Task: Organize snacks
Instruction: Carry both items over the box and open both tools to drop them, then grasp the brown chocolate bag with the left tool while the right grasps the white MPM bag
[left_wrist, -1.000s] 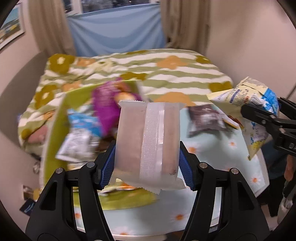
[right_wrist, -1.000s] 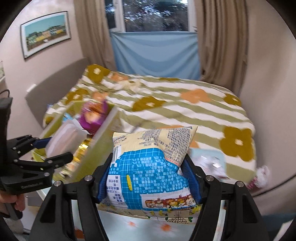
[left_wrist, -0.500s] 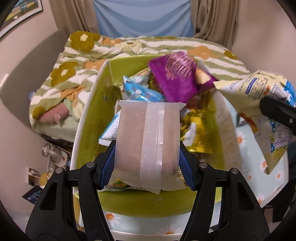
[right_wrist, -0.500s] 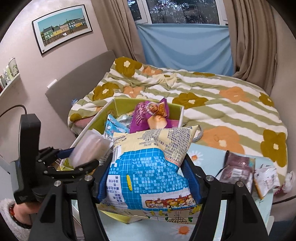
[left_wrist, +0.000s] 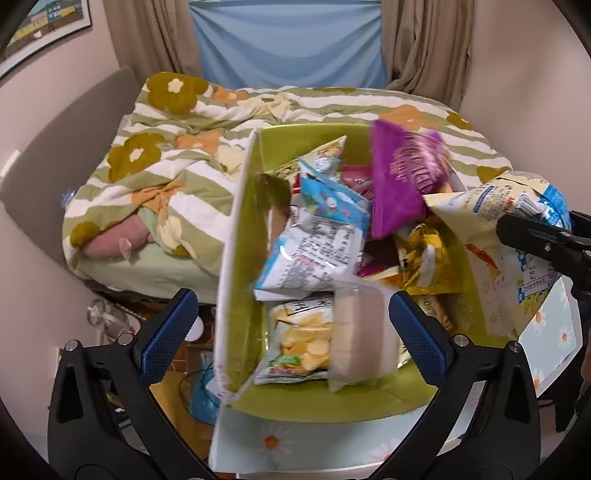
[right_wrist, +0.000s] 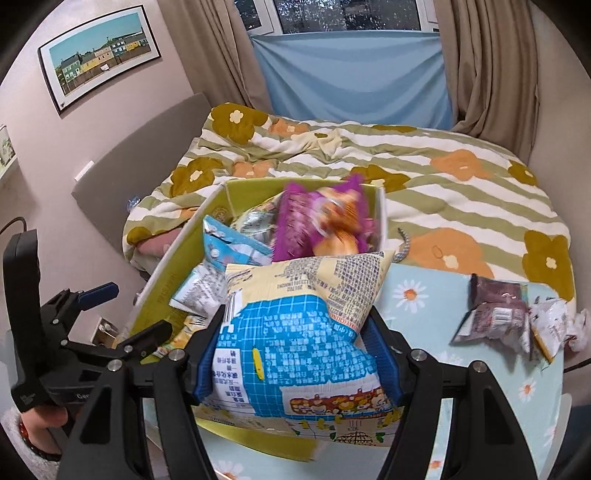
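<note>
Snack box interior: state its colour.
Lime green inside the snack box, clearest in the left wrist view.

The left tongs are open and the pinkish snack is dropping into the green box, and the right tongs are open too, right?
Not quite. The right tongs are shut on the blue-and-yellow bag, as the right wrist view shows. The left tongs are open, with the pinkish snack in the green box.

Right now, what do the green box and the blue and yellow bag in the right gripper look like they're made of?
Green box: probably fabric over stiff board, matte; its white outer wall sags and the rim edge looks frayed.
Blue and yellow bag: thin printed plastic film, slightly glossy; it looks puffed and creased where the right gripper pinches it.
</note>
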